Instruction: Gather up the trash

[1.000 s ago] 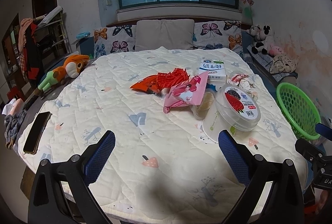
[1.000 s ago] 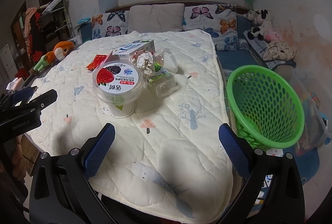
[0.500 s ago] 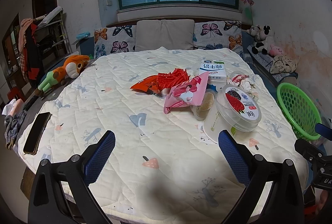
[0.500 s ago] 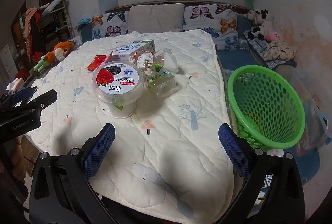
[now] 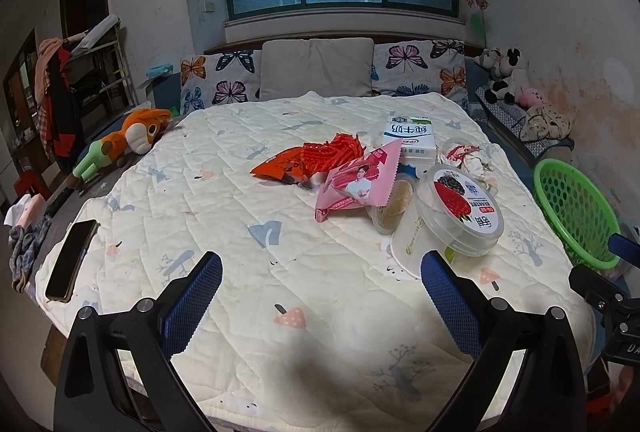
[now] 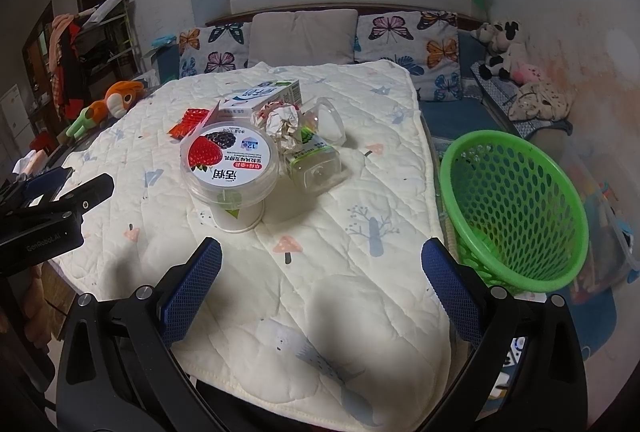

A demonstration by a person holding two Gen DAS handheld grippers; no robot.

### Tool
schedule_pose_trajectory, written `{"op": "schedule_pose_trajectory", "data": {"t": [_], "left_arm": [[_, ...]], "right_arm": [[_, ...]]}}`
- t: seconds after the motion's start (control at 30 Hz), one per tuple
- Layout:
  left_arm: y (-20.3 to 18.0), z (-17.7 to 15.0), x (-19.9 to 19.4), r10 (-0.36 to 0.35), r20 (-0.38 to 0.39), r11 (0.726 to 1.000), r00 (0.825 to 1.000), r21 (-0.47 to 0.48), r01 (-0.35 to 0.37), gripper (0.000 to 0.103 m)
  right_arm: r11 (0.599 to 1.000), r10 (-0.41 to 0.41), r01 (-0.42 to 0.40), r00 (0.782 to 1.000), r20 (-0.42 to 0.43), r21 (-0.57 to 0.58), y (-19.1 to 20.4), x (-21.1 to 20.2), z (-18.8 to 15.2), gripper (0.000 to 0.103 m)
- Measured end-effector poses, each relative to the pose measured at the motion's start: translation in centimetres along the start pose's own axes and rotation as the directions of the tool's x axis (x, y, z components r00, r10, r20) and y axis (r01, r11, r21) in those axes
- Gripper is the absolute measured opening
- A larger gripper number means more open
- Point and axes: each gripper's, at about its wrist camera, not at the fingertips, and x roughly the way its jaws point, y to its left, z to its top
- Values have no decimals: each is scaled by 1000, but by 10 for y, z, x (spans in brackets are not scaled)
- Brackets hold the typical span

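Clearly both grippers, left gripper (image 5: 321, 290) and right gripper (image 6: 321, 274), hover spread and empty; trash pile (image 5: 384, 176) awaits beside green basket (image 6: 516, 208).

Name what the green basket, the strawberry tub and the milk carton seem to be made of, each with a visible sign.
Green basket: moulded plastic, judging by its glossy perforated wall.
Strawberry tub: apparently clear plastic lid over a white cup with a printed label.
Milk carton: probably coated card, given its flat printed faces and sharp folds.
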Motion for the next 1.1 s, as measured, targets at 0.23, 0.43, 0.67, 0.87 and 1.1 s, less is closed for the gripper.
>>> {"op": "schedule_pose_trajectory", "data": {"t": [0.23, 0.43, 0.67, 0.87, 1.1], "left_arm": [[0, 0, 0, 1, 1, 1000, 1000, -1, -1, 97], [0, 0, 0, 2, 0, 1000, 1000, 0, -2, 97], [1, 1, 1, 3, -1, 1000, 1000, 1, -3, 97], [3, 1, 1, 5, -1, 1000, 1000, 2, -5, 97], [16, 7, 7, 10, 0, 1000, 1000, -3, -10, 97]], "right_arm": [[1000, 1, -1, 1000, -2, 2, 0, 1, 1, 99], [1000, 9, -9, 1000, -3, -2, 0, 3, 4, 99], [1000, 17, -17, 1000, -5, -6, 1, 8, 7, 99], [1000, 23, -23, 1000, -5, -13, 3, 10, 9, 99], [998, 40, -40, 999, 0, -37, 9, 14, 15, 99]]}}
